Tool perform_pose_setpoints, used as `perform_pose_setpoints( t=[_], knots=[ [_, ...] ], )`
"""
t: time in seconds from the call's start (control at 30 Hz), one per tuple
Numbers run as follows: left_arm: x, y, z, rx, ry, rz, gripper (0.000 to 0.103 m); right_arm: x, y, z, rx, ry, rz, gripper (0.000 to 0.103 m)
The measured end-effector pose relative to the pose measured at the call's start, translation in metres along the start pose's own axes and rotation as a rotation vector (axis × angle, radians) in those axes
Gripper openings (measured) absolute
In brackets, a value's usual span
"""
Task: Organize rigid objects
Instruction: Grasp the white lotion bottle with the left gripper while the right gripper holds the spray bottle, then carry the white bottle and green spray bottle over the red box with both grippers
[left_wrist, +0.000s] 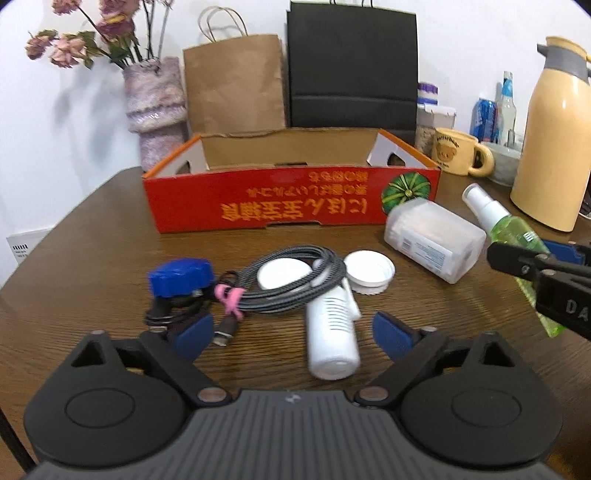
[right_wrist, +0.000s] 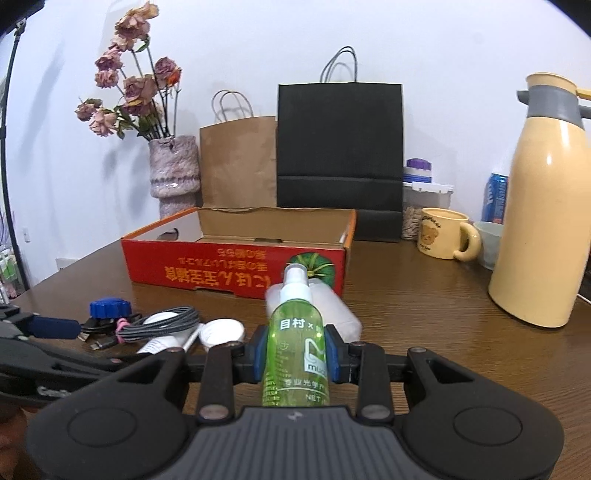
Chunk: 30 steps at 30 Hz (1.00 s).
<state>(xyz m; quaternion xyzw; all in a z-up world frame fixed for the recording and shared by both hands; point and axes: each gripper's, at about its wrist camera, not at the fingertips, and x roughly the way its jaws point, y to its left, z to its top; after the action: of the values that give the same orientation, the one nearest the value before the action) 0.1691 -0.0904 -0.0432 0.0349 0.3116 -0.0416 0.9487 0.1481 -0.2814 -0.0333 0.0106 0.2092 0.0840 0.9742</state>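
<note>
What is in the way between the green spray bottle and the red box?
The right claw is shut on the green spray bottle. A clear plastic container lies on the table right ahead of it, in front of the red box. Going over it, nothing visible blocks the open box.

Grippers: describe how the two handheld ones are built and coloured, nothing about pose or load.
Both match. The left gripper and right gripper each have a ribbed grey centre plate, two round black housings with disc insets, black linkage arms on metal pivot pins, and blue pads on the fingers. White lettering marks the body. No cables or sleeves show.
</note>
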Motion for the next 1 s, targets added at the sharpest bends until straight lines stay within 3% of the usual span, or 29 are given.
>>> perform_pose_setpoints(
  t=[0.13,0.27,0.47,0.53,1.0],
  knots=[
    [0.01,-0.008,0.003,-0.004,0.017,0.012,0.081,-0.001,-0.01,0.0,0.003,-0.002,-0.012,0.03],
    [0.018,-0.014,0.005,-0.008,0.04,0.022,0.077,-0.002,-0.014,0.0,0.01,-0.002,-0.018,0.03],
    [0.022,-0.018,0.004,-0.022,0.049,0.002,0.052,-0.003,-0.01,-0.002,-0.002,-0.004,-0.023,0.03],
    [0.02,-0.017,0.004,-0.03,0.044,-0.024,0.033,-0.002,-0.009,-0.002,-0.005,0.0,-0.027,0.03],
    [0.001,-0.015,-0.003,-0.027,0.022,-0.112,0.029,0.006,-0.007,-0.005,-0.009,0.028,-0.082,0.03]
  ],
)
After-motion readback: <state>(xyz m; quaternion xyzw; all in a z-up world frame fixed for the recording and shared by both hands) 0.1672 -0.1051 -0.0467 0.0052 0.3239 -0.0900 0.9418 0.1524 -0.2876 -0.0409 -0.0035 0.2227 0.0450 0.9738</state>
